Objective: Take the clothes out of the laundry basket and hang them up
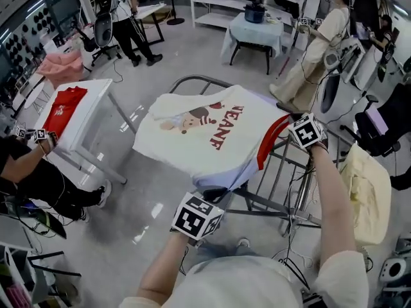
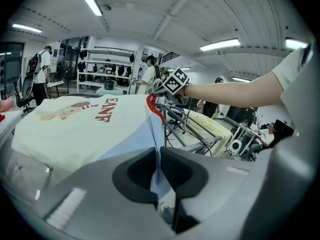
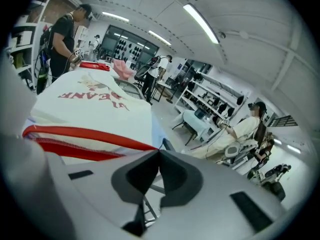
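Observation:
A white T-shirt [image 1: 205, 133] with red lettering, a cartoon print and red trim hangs spread out flat above a metal drying rack [image 1: 282, 172]. My left gripper [image 1: 215, 192] is shut on the shirt's near edge, where pale fabric [image 2: 156, 154] is pinched between the pads. Over at the right, my right gripper [image 1: 284, 122] is shut on the red-trimmed edge [image 3: 85, 136], the cloth running into the closed jaws [image 3: 159, 150]. The left gripper view shows the shirt [image 2: 85, 129] stretching away to the right gripper [image 2: 154, 94]. No laundry basket is in view.
A white table [image 1: 90, 127] with a red garment [image 1: 64, 108] stands at the left, a person's arm [image 1: 26, 162] beside it. At the right a cream garment [image 1: 369, 185] lies over a chair. People, shelves and a cloth-covered table [image 1: 257, 27] stand further back.

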Tool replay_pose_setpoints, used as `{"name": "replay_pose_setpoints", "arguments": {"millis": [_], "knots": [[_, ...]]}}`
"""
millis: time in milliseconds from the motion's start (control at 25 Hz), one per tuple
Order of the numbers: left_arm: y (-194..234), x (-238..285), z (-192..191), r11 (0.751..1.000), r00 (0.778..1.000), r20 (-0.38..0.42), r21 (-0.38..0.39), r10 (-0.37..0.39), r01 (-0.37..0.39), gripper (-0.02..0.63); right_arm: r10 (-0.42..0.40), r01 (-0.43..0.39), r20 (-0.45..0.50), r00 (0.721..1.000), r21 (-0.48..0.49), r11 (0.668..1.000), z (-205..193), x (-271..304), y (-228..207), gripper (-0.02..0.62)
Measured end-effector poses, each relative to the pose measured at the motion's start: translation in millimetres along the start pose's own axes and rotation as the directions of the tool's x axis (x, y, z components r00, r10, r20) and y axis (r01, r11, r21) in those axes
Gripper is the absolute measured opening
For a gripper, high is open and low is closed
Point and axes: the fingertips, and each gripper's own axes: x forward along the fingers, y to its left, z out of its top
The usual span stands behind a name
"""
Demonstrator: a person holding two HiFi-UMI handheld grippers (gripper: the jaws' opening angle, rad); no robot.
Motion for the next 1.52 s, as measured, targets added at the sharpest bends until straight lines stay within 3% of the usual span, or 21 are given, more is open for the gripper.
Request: {"name": "replay_pose_setpoints", "arguments": {"millis": [240,440,480,560,680,840,960,1080,1320,1520], "knots": [[-61,34,-3,0.998,0.999,-0.010,-0.027,-0.049,0.049,0.040,-0.006,0.005,0.012,1.000,0.069,0.998,-50,-13,-25,0.008],[-91,57,-4,0.997,0.999,-0.034,0.076,-0.014,0.017,0.054,0.020,-0.022,0.016,1.000,0.136,0.990,-77,-18,-33,0.012],[-92,56,-9,0.995,0.999,-0.045,0.097,-0.009,0.013,0.076,0.036,-0.039,0.024,0.999,0.143,0.989,-80,-19,-27,0.034],[-86,47,-16,0.994,0.998,-0.060,0.105,-0.013,0.020,0.180,0.071,-0.077,0.047,0.996,0.149,0.986,-84,-20,-18,0.071],[-42,17,-10,0.995,0.997,-0.051,0.082,0.056,-0.052,0.215,0.125,-0.137,0.090,0.988,0.154,0.979,-82,-26,-7,0.164],[56,-25,12,0.968,0.972,-0.062,0.120,0.228,-0.220,0.209,0.083,-0.107,0.141,0.987,0.180,0.978,-71,-44,0,0.147],[132,-36,28,0.946,0.950,-0.074,0.146,0.302,-0.289,0.199,0.028,-0.063,0.169,0.985,0.207,0.976,-55,-57,5,0.136],[196,-32,37,0.942,0.943,-0.095,0.142,0.319,-0.305,0.198,-0.031,-0.019,0.195,0.980,0.248,0.969,-37,-71,15,0.127],[294,-6,47,0.926,0.929,-0.137,0.211,0.344,-0.312,0.199,-0.127,0.058,0.209,0.970,0.306,0.950,-10,-90,46,0.115],[330,23,70,0.948,0.956,-0.122,0.211,0.268,-0.239,0.238,-0.160,0.067,0.216,0.963,0.386,0.920,2,-96,82,0.106]]}}
